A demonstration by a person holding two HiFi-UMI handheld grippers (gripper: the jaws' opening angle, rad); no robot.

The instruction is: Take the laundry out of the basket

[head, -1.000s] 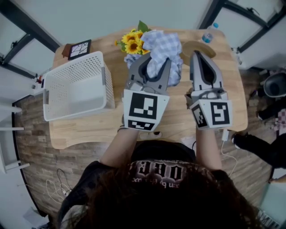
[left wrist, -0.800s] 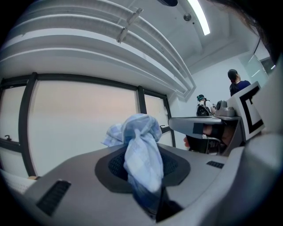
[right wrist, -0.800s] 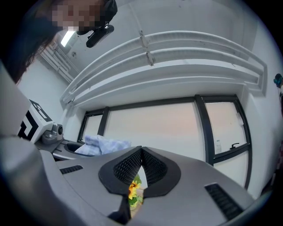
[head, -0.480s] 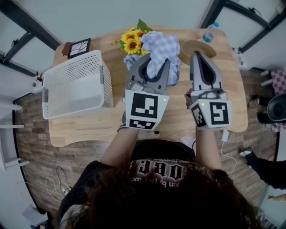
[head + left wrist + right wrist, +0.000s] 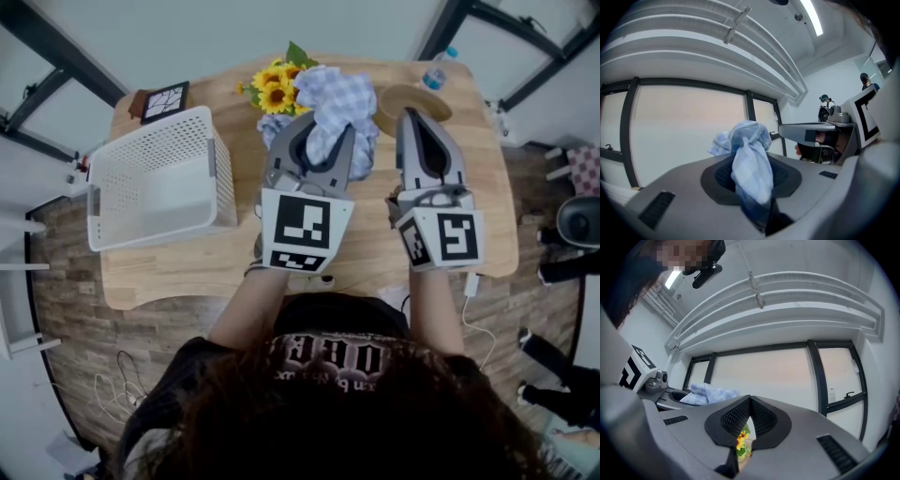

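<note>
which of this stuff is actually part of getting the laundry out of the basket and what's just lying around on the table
Part of the job:
- white basket
- blue checked cloth, gripped in the left claw
- right claw, shut and empty

Just lying about:
- sunflowers
- water bottle
- small framed picture
- round wooden disc

Left hand-held gripper point(image 5: 323, 133) clamped, right point(image 5: 413, 116) closed

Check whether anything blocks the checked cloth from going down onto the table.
The checked cloth is clamped in the left gripper, clear of the basket. Sunflowers stand at its left and a round wooden mat lies at its right. Nothing visible blocks the bare table nearer the person.
</note>
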